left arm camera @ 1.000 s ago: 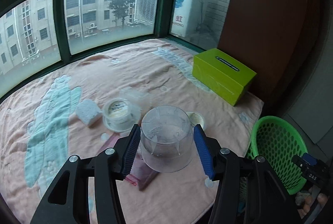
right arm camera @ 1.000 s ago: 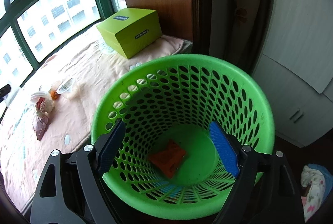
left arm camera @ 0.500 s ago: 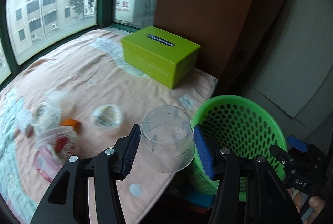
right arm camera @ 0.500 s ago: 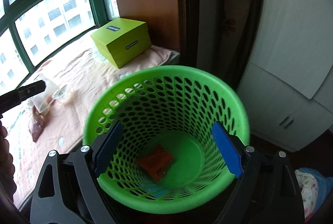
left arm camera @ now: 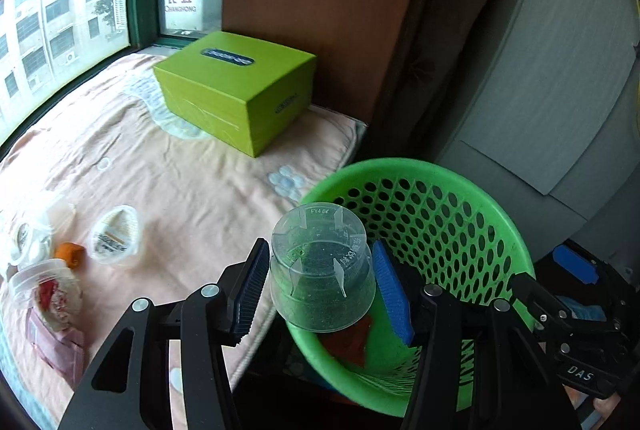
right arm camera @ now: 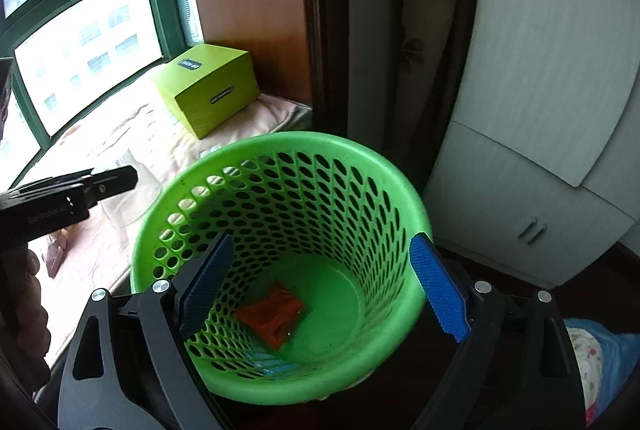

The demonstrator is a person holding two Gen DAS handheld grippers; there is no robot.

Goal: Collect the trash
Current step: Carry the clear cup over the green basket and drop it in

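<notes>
Trash lies in 2 places: loose on the pink blanket point(left arm camera: 192, 186) and inside the green basket point(left arm camera: 472, 190). Left gripper point(left arm camera: 320, 290) is clenched on a clear plastic cup point(left arm camera: 322, 270), held upside down with its ribbed base toward the camera; both blue ridged pads press its smooth round wall, and it hangs over the near rim of the basket. Round and perforated with rows of oval holes, the basket has a thick smooth lip, and a crumpled orange wrapper point(right arm camera: 272, 314) lies on its solid bottom. Right gripper point(right arm camera: 320, 290) hovers above the basket with nothing between its textured blue pads, and its jaws are opening wide. On the soft, wrinkled blanket to the left sit a shallow clear lid point(left arm camera: 114, 236) with a printed label, a small orange piece point(left arm camera: 69, 253) just beside it, and more translucent plastic containers point(left arm camera: 44, 290) at the edge of view. A rectangular lime-green box point(left arm camera: 236, 90) with a glossy dark oval label rests farther back, near the wooden panel.
</notes>
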